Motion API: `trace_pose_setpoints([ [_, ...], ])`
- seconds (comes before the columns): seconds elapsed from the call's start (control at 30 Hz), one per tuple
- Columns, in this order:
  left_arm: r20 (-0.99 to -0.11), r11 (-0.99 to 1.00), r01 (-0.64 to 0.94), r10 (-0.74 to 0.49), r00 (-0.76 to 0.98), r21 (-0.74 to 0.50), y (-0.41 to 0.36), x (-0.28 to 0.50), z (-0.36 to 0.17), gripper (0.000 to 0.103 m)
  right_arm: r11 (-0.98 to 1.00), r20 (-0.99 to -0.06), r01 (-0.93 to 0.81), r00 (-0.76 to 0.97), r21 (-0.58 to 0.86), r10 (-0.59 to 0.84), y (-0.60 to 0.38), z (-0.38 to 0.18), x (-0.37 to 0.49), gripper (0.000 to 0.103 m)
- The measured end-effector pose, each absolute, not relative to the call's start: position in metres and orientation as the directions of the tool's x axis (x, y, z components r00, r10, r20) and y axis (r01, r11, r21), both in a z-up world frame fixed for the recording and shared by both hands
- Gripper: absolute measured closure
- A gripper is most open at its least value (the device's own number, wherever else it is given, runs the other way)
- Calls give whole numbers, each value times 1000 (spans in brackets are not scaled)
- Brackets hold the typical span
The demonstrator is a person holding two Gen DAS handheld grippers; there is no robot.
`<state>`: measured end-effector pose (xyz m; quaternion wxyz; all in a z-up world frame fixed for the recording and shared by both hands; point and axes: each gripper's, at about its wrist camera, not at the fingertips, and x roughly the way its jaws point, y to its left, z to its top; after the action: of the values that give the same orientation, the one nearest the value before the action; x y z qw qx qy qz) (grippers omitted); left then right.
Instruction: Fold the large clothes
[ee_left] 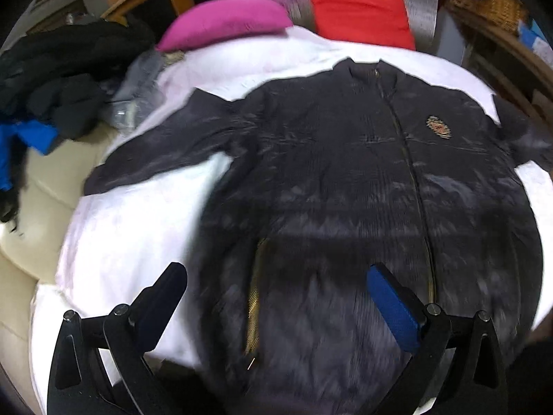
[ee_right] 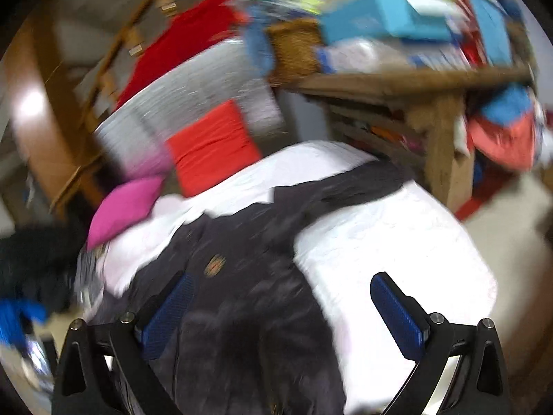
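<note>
Jacket (ee_left: 345,180) spread flat, below both gaping claws, ungrasped

left gripper (ee_left: 276,297) spread wide, right gripper (ee_right: 283,304) likewise, both empty

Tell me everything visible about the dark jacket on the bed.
The dark jacket lies flat, front up, on the white sheet. Its fabric looks shiny and quilted. The front zipper appears closed, a small embroidered badge sits on the chest, and both sleeves spread outward. Both open tools hover above it without gripping.

Pink cushion (ee_left: 224,20) beside red cushion (ee_left: 361,10).
</note>
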<state>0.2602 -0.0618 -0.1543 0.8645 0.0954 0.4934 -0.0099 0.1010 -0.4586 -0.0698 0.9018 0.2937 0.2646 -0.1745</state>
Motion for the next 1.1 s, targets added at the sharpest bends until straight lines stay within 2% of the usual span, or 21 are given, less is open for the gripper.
trace_pose_setpoints([
  [0.1,-838,981,132,50,543,145,-84,290,-165,0,634,-548,490,827,598,-123,-521,-101,127,0],
  [0.17,-826,976,161,30,563,146,-99,305,-169,0,557,-539,509,833,656,-125,-552,-121,142,0],
  [0.37,-813,946,231,54,579,228,-136,341,-198,0,240,-462,455,887,858,-29,-635,-192,200,0],
  [0.43,-823,941,245,58,564,234,-140,347,-209,0,208,-451,444,893,872,-17,-652,-201,217,0],
  [0.53,-855,939,270,44,516,211,-145,354,-221,0,172,-491,486,871,857,-14,-672,-216,247,0],
  [0.7,-857,939,276,39,514,207,-147,356,-224,0,90,-568,564,823,821,13,-690,-243,287,0],
  [0.73,-860,940,274,40,508,205,-148,360,-225,0,85,-566,564,825,822,0,-692,-246,291,4],
  [0.77,-865,942,270,38,500,198,-147,360,-227,0,93,-571,570,821,816,-20,-693,-246,294,23],
  [0.8,-866,943,268,37,498,195,-149,365,-230,0,126,-596,597,802,793,-45,-691,-245,298,34],
  [0.83,-868,945,265,35,495,189,-148,366,-232,0,148,-614,614,788,775,-54,-690,-242,299,56],
  [0.87,-872,949,260,28,488,177,-147,367,-234,0,167,-623,624,779,763,-63,-687,-240,302,67],
  [1.0,-884,977,201,-36,467,67,-133,365,-242,0,274,-630,636,767,721,-125,-674,-217,303,73],
  [1.1,-892,989,149,-87,443,-22,-119,361,-246,0,405,-572,582,804,705,-160,-646,-181,305,73],
])
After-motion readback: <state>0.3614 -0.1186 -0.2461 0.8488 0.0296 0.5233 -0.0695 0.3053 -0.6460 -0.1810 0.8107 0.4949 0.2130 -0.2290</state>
